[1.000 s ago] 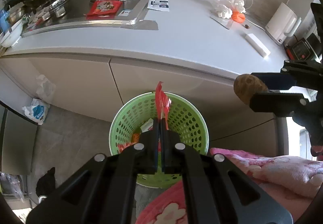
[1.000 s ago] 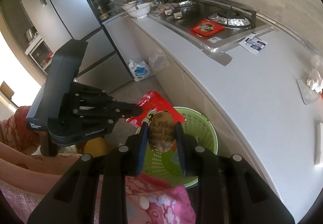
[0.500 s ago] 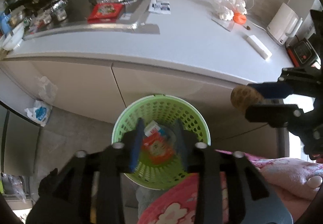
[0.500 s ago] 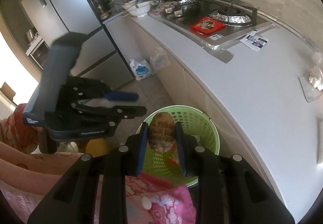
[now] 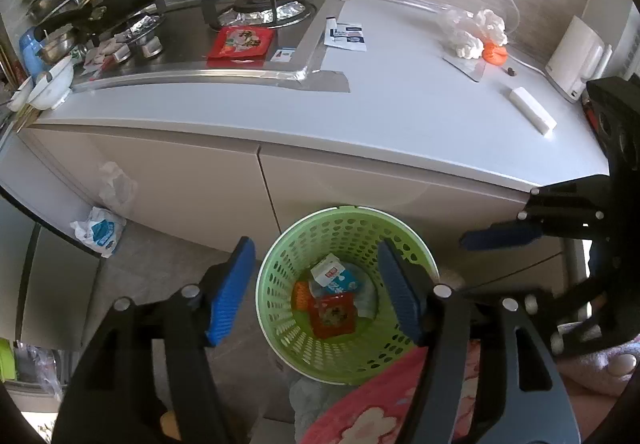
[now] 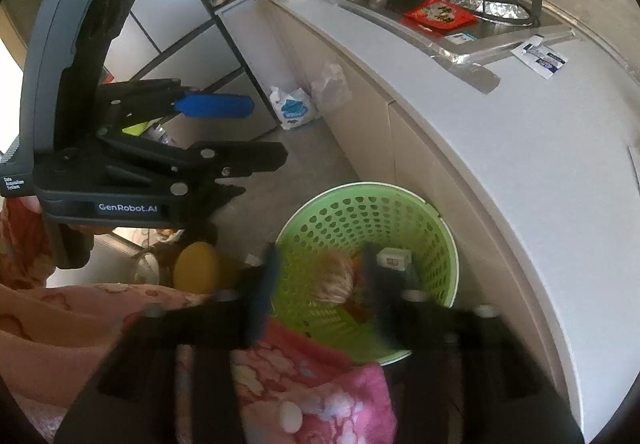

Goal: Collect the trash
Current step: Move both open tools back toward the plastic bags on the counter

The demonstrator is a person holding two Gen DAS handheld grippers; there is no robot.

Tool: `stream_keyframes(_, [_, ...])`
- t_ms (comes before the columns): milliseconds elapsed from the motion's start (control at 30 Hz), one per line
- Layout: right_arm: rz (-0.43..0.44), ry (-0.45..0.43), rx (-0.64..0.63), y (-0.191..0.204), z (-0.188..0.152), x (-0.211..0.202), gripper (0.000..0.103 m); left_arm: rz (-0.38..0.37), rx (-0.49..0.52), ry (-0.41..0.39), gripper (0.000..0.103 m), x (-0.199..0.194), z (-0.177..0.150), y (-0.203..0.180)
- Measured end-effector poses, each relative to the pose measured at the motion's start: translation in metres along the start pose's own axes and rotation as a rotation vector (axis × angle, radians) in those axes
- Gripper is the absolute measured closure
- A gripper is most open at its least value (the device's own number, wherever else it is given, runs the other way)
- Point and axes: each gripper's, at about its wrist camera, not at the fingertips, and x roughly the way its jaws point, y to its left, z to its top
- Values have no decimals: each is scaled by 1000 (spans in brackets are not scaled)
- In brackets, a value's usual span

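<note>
A green perforated basket (image 5: 348, 224) stands on the floor against the cabinets; it also shows in the right wrist view (image 6: 360, 212). In it lie a red wrapper (image 5: 332, 314) and a small white-and-blue carton (image 5: 332, 274). My left gripper (image 5: 316, 284) is open and empty above the basket. My right gripper (image 6: 318, 284) is open above the basket, and a blurred brown round object (image 6: 334, 278) is between its fingers, falling into the basket. The right gripper also shows at the right of the left wrist view (image 5: 504, 236).
On the white counter (image 5: 400, 108) lie a red wrapper (image 5: 242, 42) by the hob, a small blue-and-white packet (image 5: 346, 36), crumpled white tissue (image 5: 478, 34) with an orange piece, and a white bar (image 5: 532, 110). A white kettle (image 5: 576, 56) stands at the right. Bags lie on the floor (image 5: 100, 230).
My left gripper opened and the red wrapper dropped into the basket. My right gripper then opened and let go of the brown round object, which is falling.
</note>
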Motion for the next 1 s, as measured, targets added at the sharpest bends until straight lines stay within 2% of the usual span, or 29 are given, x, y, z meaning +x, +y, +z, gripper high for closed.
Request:
stream_keyframes(233, [-39, -71, 59, -18, 4, -27, 40, -18, 1, -19, 40, 0, 13, -7])
stream_keyframes(400, [-125, -171, 126, -45, 6, -67, 37, -49, 15, -56, 38, 1, 38, -26])
stream_keyframes(633, [-294, -292, 254, -103, -8, -123, 31, -110, 63, -105, 35, 16, 91, -76])
stream_keyframes(767, [-400, -320, 341, -145, -28, -146, 26, -143, 103, -117, 33, 33, 120, -110])
stream_keyframes(1000, [-506, -326, 465, -214, -63, -167, 24, -192, 185, -150, 25, 75, 177, -175])
